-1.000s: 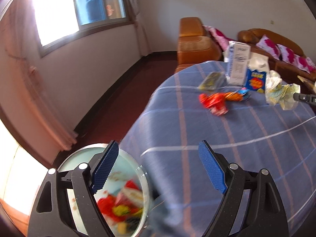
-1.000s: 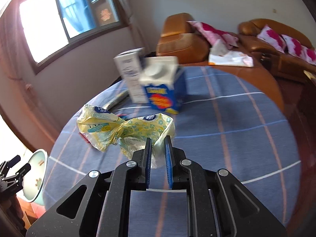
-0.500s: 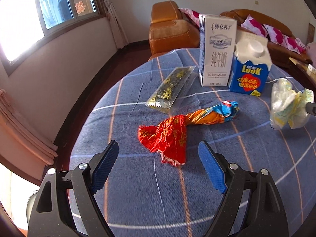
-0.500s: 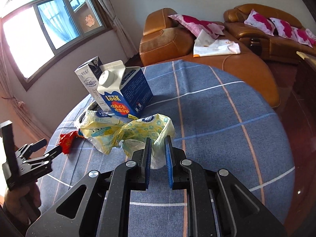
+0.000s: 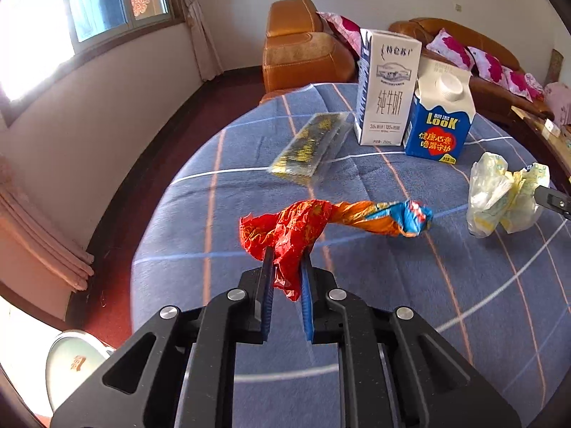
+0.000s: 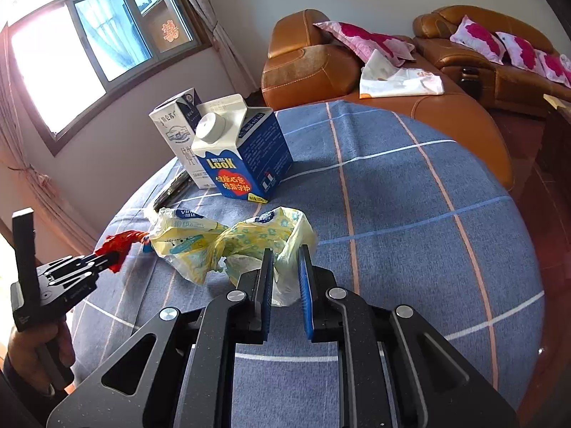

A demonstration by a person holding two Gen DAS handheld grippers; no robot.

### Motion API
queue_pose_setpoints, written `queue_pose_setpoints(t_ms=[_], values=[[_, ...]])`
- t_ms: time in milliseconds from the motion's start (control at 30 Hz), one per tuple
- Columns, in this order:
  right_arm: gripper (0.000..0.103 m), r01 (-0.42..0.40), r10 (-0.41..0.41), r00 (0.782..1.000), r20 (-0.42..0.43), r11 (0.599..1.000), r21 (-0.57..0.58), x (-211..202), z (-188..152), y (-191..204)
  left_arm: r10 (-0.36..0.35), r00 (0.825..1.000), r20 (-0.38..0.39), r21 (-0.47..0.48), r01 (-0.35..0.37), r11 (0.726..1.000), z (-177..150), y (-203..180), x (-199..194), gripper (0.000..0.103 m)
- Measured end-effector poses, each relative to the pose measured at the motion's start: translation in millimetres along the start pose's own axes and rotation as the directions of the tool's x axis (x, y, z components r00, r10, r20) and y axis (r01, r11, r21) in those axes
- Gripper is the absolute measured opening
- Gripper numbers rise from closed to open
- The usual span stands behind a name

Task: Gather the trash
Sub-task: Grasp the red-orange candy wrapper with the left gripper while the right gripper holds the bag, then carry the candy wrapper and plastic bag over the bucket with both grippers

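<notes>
Left claw (image 5: 287, 267): recorded with its jaws drawn narrow on the near end of a red crumpled wrapper (image 5: 285, 232), which was twisted at its far end into an orange and blue tail toward 2 o'clock in the left wrist view. Right claw (image 6: 287, 267): recorded pinched on a yellow-patterned plastic bag (image 6: 228, 246), the bag spread toward 10 o'clock from the fingertips; whether either piece was lifted clear of the cloth could not be told. Bench (image 6: 410, 214): round, covered in a blue checked cloth with white and orange lines. White milk carton (image 5: 387, 89): noted upright at 1 o'clock from the left claw, with a blue carton (image 5: 440, 121) marked "LooK" just beside it and possibly touching. Clear flat packet (image 5: 310, 148) with gold print: noted lying flat at 12 o'clock, near the white carton's base. In the right wrist view the left claw was seen at 9 o'clock, held in a hand (image 6: 32, 353), the red wrapper at its tip and close to the bag. Round bin (image 5: 76, 360): noted on the floor at 8 o'clock in the left wrist view. Brown leather sofa (image 6: 474, 35) with pink cushions: noted beyond the bench.
</notes>
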State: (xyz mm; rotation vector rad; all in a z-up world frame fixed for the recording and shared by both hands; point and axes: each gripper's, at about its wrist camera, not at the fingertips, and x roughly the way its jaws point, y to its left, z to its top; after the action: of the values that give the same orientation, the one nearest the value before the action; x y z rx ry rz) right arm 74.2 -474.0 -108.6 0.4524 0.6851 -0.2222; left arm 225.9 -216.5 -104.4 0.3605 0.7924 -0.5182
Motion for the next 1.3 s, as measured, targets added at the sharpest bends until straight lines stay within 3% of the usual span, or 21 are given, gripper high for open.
queue_pose_setpoints(t_ms=[600, 967, 1300], values=[[0.015, -0.075, 0.077, 0.997, 0.012, 0.990, -0.116, -20.1, -25.6, 90.3, 0.149, 0.988, 0.049, -0.141, -0.141, 0.980, -87.7, 80.7, -97.5, 0.013], [0.015, -0.121, 0.121, 0.993, -0.011, 0.975, -0.188, -14.8, -41.9, 141.2, 0.213, 0.975, 0.060, -0.177, -0.200, 0.964, -120.8, 105.5, -128.7, 0.013], [0.015, -0.181, 0.175, 0.983, -0.048, 0.950, -0.255, -1.3, -52.9, 191.6, 0.298, 0.954, 0.031, -0.223, -0.284, 0.933, -151.1, 135.8, -146.4, 0.013]])
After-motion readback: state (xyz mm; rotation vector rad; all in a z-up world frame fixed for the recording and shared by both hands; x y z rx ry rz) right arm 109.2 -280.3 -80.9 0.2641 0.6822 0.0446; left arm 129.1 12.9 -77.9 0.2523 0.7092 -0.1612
